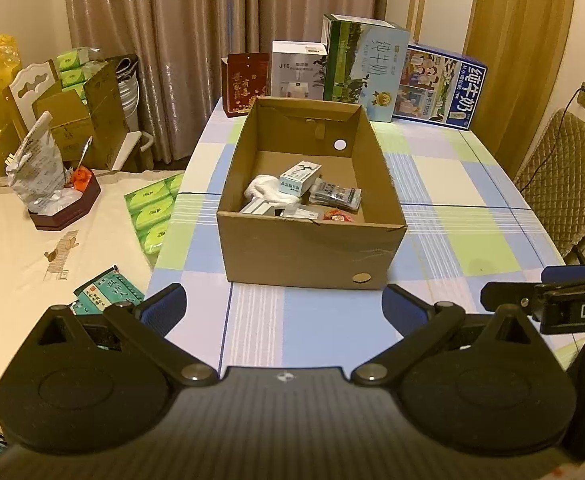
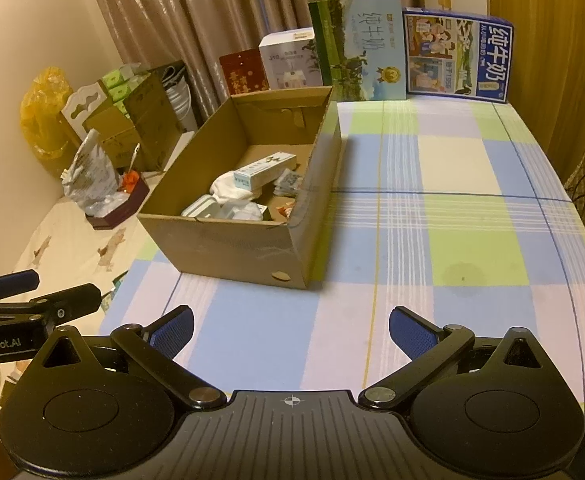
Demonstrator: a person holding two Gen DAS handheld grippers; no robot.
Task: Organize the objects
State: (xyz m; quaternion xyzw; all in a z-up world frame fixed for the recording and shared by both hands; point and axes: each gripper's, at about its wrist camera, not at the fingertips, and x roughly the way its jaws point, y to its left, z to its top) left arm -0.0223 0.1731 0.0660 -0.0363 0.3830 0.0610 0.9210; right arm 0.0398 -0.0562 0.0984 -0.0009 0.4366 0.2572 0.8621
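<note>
An open cardboard box (image 1: 304, 252) (image 2: 228, 248) stands on the checked tablecloth (image 1: 452, 216) (image 2: 444, 216). Inside lie a white sock (image 1: 266, 192) (image 2: 228, 186), a small white-and-teal carton (image 1: 300, 176) (image 2: 264, 168), foil packets (image 1: 338, 196) and a red-orange wrapper (image 1: 338, 216). My left gripper (image 1: 284, 308) is open and empty, just in front of the box. My right gripper (image 2: 292, 332) is open and empty, in front of and to the right of the box. Each gripper shows at the edge of the other's view.
Milk cartons (image 1: 366, 66) (image 2: 358, 48), a white carton (image 1: 298, 70) and a red box (image 1: 246, 84) line the table's far edge. A side surface on the left holds green tissue packs (image 1: 154, 208), a dark tray (image 1: 66, 208) and a teal packet (image 1: 108, 290). A chair (image 1: 564, 184) stands right.
</note>
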